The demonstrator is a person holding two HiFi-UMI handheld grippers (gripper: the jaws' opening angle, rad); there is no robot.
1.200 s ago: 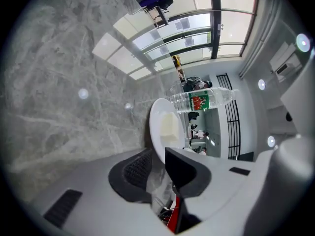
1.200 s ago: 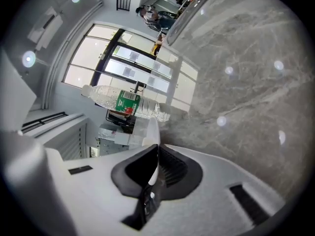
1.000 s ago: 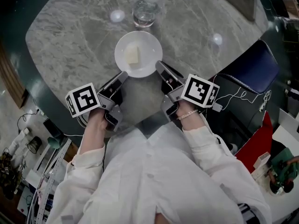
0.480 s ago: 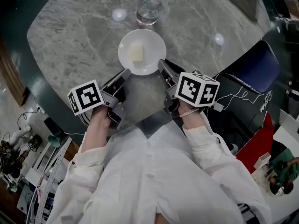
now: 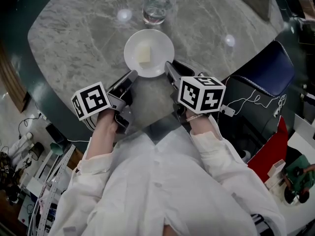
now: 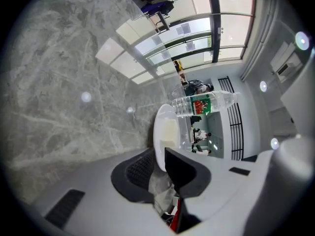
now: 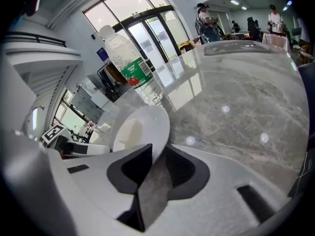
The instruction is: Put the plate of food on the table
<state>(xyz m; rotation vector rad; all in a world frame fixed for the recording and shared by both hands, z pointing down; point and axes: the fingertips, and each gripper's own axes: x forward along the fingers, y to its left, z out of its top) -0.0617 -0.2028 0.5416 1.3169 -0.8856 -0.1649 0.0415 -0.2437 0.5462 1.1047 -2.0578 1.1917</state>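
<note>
The plate [image 5: 149, 53], white and carrying one pale block of food [image 5: 143, 54], sits over the middle of the grey marble tabletop [image 5: 74, 38], just short of the water bottle [image 5: 156, 6]. Over the last second it has slid a little forward, closing on the bottle.

The left gripper [image 5: 132, 75] has its jaws clamped on the plate's near-left rim, and in its own view the rim [image 6: 164, 132] stands between the pads. The right gripper [image 5: 169, 66] is clamped on the near-right rim [image 7: 142, 124] the same way, and its marker cube [image 5: 201, 93] has swung inward since a second ago.

The carry looks nearly over. I cannot tell whether the plate's base already touches the stone. What remains is probably settling it flat and letting go.
</note>
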